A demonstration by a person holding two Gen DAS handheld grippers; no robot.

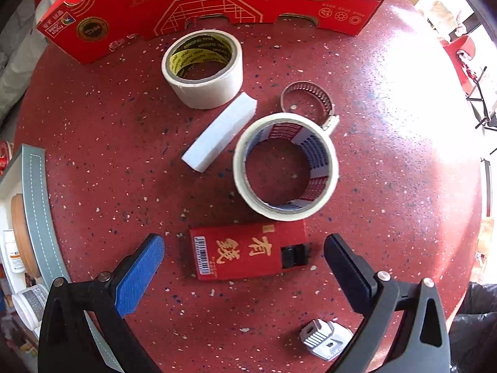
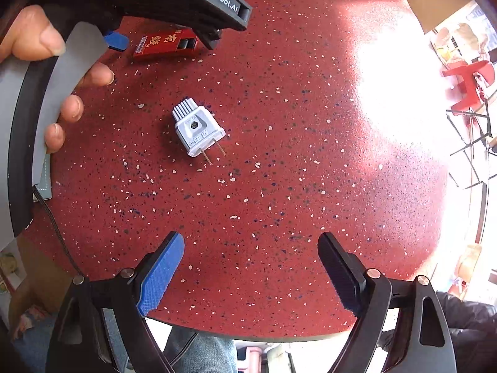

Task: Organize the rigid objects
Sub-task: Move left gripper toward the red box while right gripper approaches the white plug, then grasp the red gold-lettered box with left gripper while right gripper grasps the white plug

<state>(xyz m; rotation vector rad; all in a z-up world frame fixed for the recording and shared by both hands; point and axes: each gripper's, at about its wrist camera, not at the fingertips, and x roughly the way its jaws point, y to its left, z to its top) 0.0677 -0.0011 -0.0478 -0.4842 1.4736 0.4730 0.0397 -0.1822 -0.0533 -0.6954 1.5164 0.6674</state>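
Note:
On the red speckled table (image 1: 93,155) lie a red lighter (image 1: 248,253), two rolls of white tape (image 1: 202,68) (image 1: 285,166), a white foam block (image 1: 220,132), a metal hose clamp (image 1: 307,99) and a white plug (image 1: 324,340). My left gripper (image 1: 243,262) hangs open over the lighter, its fingers on either side and apart from it. In the right wrist view the plug (image 2: 198,130) lies ahead of my open, empty right gripper (image 2: 251,264). The lighter (image 2: 164,43) shows at the top under the left gripper (image 2: 161,39), held by a hand (image 2: 59,74).
A red cardboard fruit box (image 1: 198,3) stands along the table's far side. A grey stitched mat edge (image 1: 37,205) lies at the left, with jars below the table edge. The near table edge (image 2: 248,337) runs close under the right gripper; red chairs stand off to the right.

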